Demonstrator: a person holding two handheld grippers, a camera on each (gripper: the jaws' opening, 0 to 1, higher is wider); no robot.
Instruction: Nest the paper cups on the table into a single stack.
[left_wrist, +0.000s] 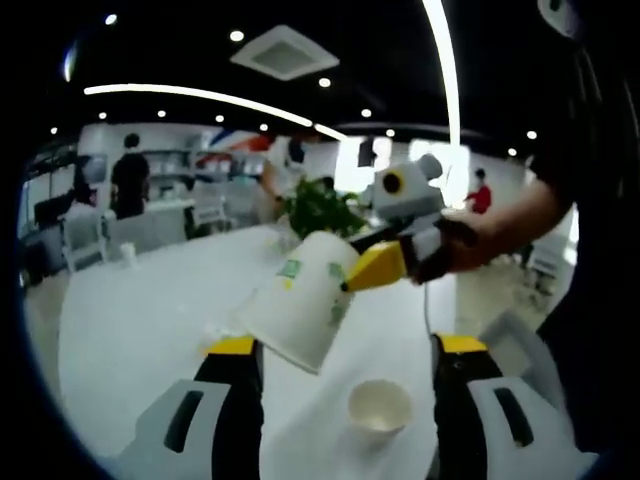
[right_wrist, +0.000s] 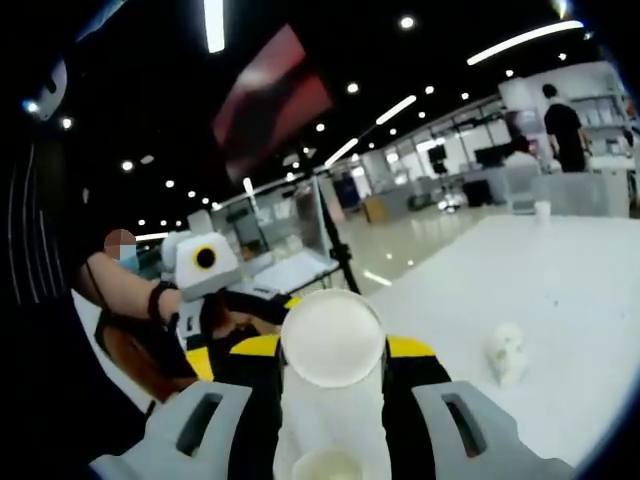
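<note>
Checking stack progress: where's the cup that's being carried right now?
In the left gripper view the carried paper cup is tilted in mid-air at centre, held by the right claw, above an upright cup on the white table.

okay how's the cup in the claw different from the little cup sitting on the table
The held cup is lifted and tilted with its base toward the left claw, pinched at the rim by the right claw; the small cup stands upright on the table, mouth open. The held cup looks larger and carries green print; the small cup looks plain. Both are white.
</note>
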